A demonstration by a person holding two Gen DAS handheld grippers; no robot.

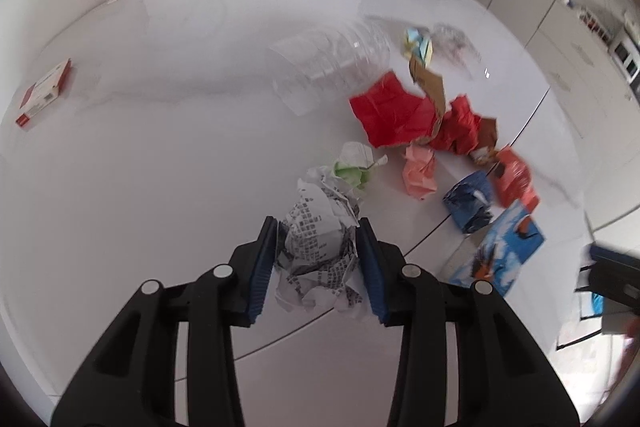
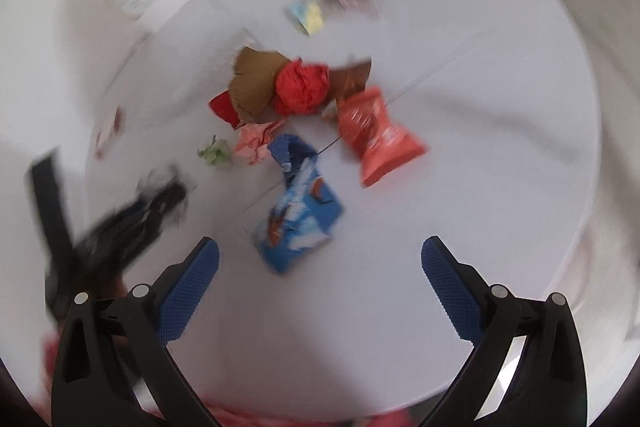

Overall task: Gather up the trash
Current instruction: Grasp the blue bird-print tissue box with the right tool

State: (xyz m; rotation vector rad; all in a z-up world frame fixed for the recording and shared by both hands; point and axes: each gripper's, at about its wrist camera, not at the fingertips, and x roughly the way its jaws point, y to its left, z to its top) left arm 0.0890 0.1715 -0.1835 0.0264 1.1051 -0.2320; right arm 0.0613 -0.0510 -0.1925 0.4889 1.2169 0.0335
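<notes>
In the left wrist view, the left gripper (image 1: pixel 318 259) sits low in the centre of the frame with a crumpled printed paper (image 1: pixel 320 255) between its blue pads (image 1: pixel 262 267), which press on the paper's sides, so it is grasping it on the white table (image 1: pixel 160 147). More trash lies to the right: a red paper (image 1: pixel 394 117), a pink wad (image 1: pixel 419 175) and a clear plastic bottle (image 1: pixel 332 67). In the blurred right wrist view, the right gripper (image 2: pixel 320 259) is released, its jaws spread wide and empty, just below a blue packet (image 2: pixel 298 223) and an orange packet (image 2: pixel 376 137).
</notes>
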